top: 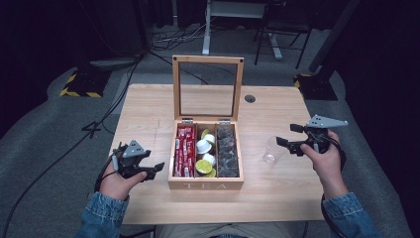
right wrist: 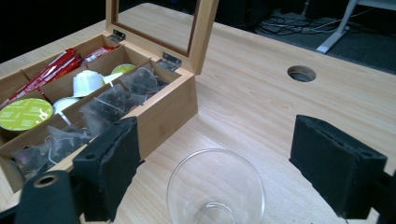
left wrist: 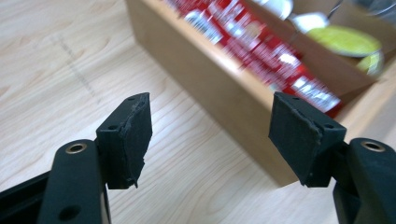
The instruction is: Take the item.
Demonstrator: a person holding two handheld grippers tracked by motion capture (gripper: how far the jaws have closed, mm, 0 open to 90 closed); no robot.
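Note:
A wooden tea box [top: 205,185] stands mid-table with its glass lid [top: 208,89] upright. It holds red sachets [top: 184,151] on the left, white and green capsules [top: 204,148] in the middle and dark tea bags [top: 228,151] on the right. A clear cup [top: 270,151] stands just right of the box. My left gripper [top: 157,168] is open beside the box's front left corner, and the left gripper view shows nothing between its jaws [left wrist: 210,135]. My right gripper [top: 286,135] is open too. The cup [right wrist: 187,172] sits between its pads [right wrist: 254,154] without touching them.
A round cable hole [top: 250,98] is in the table behind the box on the right. Bare tabletop [top: 143,114] lies left of the box. Past the far table edge are cables and stand legs [top: 208,29] on the floor.

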